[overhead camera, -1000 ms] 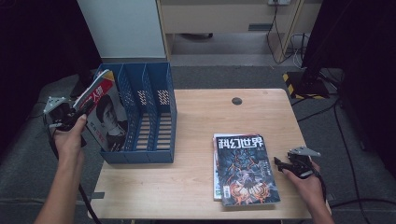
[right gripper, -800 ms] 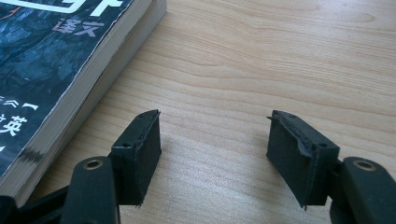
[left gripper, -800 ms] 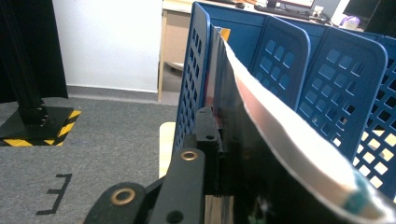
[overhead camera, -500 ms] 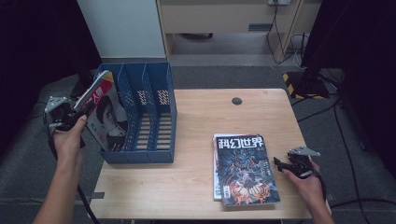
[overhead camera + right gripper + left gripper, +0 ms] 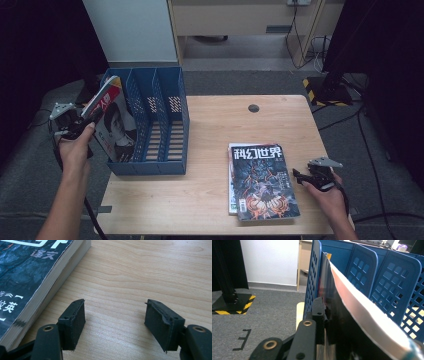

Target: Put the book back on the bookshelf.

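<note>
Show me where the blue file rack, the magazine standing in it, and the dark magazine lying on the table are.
blue file rack [image 5: 167,127]: high view, on its right side wall.
standing magazine [image 5: 117,125]: high view, on its cover portrait.
dark magazine [image 5: 262,180]: high view, middle of its cover.

One blue file rack stands on the table, and it has three compartments. One magazine with a face on its cover leans in the leftmost compartment. Two magazines lie stacked on the table: the dark-covered one on top and a second one under it. Two handheld grippers are in use: one left gripper, one right gripper. One small dark round hole marks the tabletop.
</note>
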